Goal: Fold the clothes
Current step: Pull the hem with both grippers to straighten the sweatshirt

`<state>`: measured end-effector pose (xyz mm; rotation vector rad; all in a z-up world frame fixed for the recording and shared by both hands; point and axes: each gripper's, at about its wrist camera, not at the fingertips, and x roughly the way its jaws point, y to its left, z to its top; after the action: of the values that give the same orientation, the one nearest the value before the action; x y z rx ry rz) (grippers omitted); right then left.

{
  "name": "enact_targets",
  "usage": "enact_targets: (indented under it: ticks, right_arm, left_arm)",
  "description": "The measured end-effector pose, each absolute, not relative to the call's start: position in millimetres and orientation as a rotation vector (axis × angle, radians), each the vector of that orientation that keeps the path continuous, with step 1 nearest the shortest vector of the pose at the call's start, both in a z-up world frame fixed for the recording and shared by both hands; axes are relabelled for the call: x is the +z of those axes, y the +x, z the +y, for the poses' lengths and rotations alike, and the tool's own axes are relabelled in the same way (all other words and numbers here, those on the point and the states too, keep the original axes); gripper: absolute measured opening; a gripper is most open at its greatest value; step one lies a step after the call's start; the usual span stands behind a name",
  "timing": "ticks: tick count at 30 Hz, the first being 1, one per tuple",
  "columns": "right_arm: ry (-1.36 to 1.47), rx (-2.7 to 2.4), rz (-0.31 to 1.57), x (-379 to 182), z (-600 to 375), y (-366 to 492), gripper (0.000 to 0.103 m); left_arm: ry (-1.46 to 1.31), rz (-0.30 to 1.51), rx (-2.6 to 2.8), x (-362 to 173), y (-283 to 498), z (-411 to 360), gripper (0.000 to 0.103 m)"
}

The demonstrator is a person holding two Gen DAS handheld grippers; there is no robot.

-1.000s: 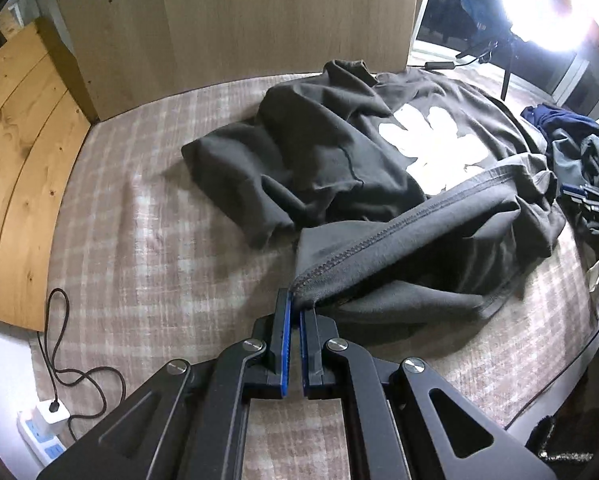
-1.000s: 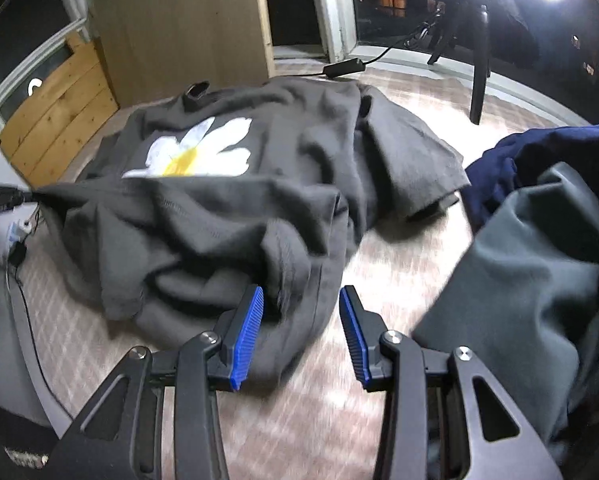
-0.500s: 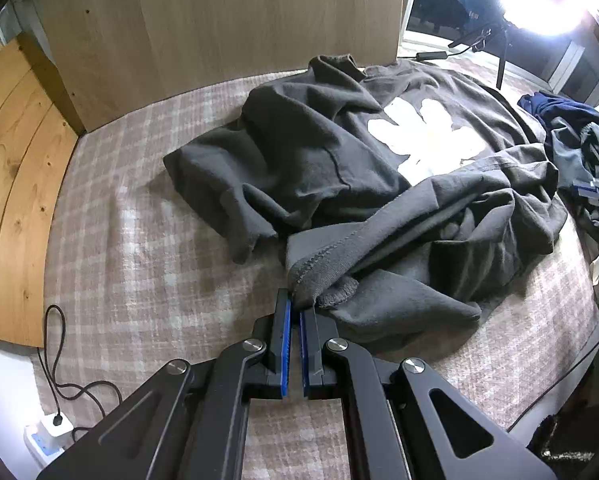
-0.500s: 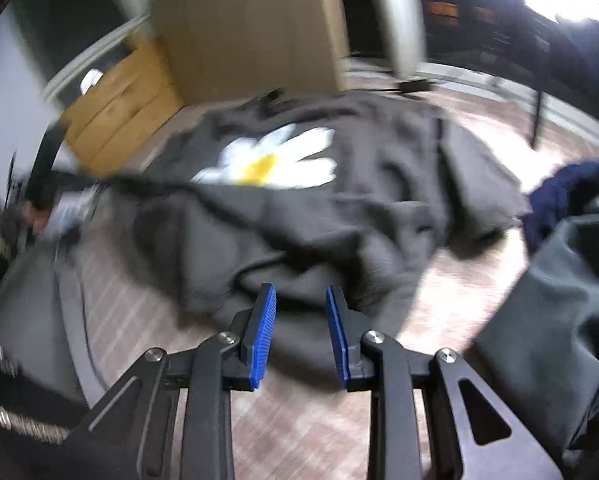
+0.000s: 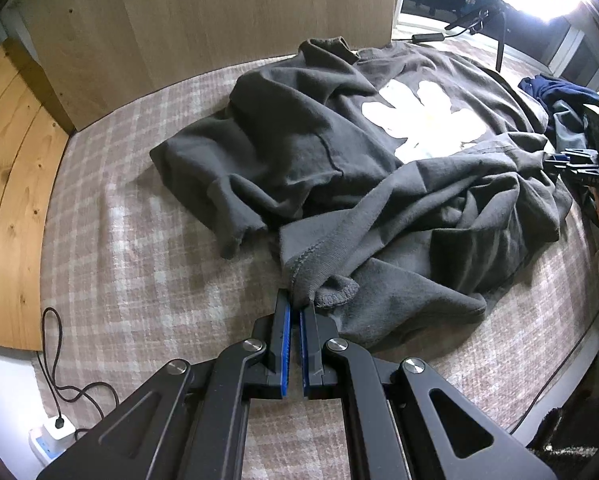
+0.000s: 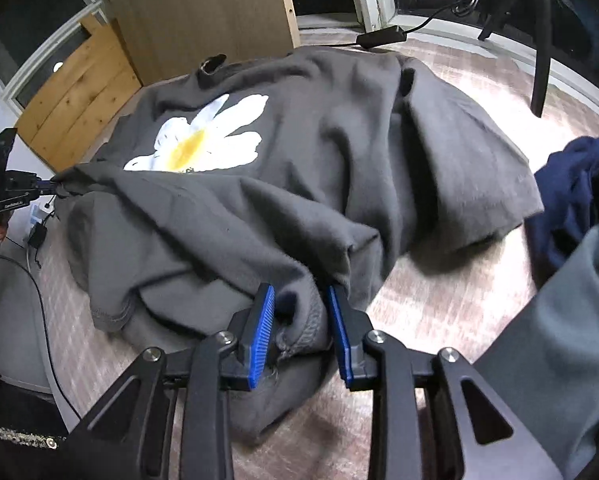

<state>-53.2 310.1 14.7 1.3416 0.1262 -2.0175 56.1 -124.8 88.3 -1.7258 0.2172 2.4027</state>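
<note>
Dark grey sweatshirt [image 5: 339, 168] with daisy print [image 6: 203, 140]: lies crumpled on the checked bed cover [image 5: 139, 264]. Left tool [image 5: 295, 312]: clamped tight on a hem corner. Right tool [image 6: 299, 312]: partly parted, a bunched hem fold between its blue pads [image 6: 261, 336], grip uncertain. Navy garment [image 6: 571, 184]: just beside.

My left gripper [image 5: 295, 304] is matt black plastic with bright round metal pivot pins, its blue pads ribbed like rubber, and so is my right gripper [image 6: 299, 300]. The dark grey sweatshirt [image 5: 339, 152] looks like thick, soft cotton fleece, matt and faintly fuzzy, with a stitched hem; its daisy print [image 6: 203, 140] lies flatter and smoother than the cloth. The checked bedcover [image 5: 139, 260] is a woven, slightly rough textile. At far left the plank headboard [image 5: 7, 160] is knotty wood with a light sheen; the far panel [image 5: 219, 12] is smooth pale laminate.
</note>
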Motion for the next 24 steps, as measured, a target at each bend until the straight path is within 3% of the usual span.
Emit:
enact_targets:
  ticks: [2, 3, 4, 14, 17, 20, 24]
  right_arm:
    - [1.324, -2.02, 0.079, 17, 314, -50, 0.026]
    - [1.315, -2.022, 0.057, 18, 315, -48, 0.01]
    - [1.292, -2.035, 0.061, 24, 316, -46, 0.005]
    - [0.942, -2.312, -0.096, 183, 381, 22, 0.005]
    - [0.907, -2.346, -0.019, 208, 387, 63, 0.005]
    - [0.98, -2.391, 0.092, 187, 369, 67, 0.005]
    - [1.29, -2.345, 0.298, 95, 333, 36, 0.005]
  left_arm:
    - [-1.725, 0.222, 2.401, 87, 55, -123, 0.003]
    - [-1.719, 0.226, 2.404, 88, 54, -122, 0.003]
    - [-1.713, 0.229, 2.406, 88, 54, -121, 0.003]
    - [-1.596, 0.266, 2.425, 161, 90, -138, 0.003]
    - [-1.608, 0.34, 2.374, 166, 111, -135, 0.003]
    - [-1.651, 0.422, 2.322, 140, 106, -128, 0.003]
    - [-1.809, 0.494, 2.239, 69, 80, -125, 0.009]
